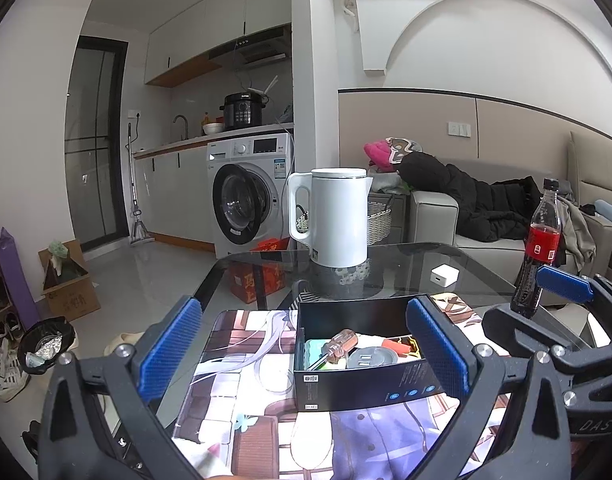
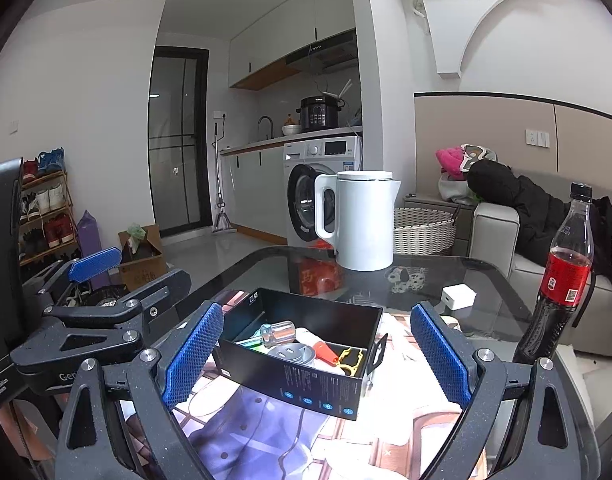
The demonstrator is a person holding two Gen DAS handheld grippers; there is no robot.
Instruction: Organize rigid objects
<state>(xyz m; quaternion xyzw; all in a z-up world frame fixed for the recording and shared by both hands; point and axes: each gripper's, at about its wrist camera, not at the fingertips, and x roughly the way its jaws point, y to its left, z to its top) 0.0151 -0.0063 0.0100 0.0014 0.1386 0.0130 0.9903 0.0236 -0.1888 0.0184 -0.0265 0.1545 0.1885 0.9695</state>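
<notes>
Both empty and spread wide, left gripper [image 1: 306, 356] and right gripper [image 2: 317, 356]; best to fetch the charger [image 2: 458, 296] squarely, lowering gently into the box [image 2: 302, 376].

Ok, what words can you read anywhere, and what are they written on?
"DAS": right gripper's frame, left wrist view.
"Data Acquisition System": left gripper's body, right wrist view.
"Ge...": same body, rest hidden.
"SUPOR": black cooker, barely readable.
"ST...RARICCI": black coat, partly readable.
Black box labels, cola bottle label, washing machine stickers, cardboard box print, red box characters: too small or blurred.
</notes>
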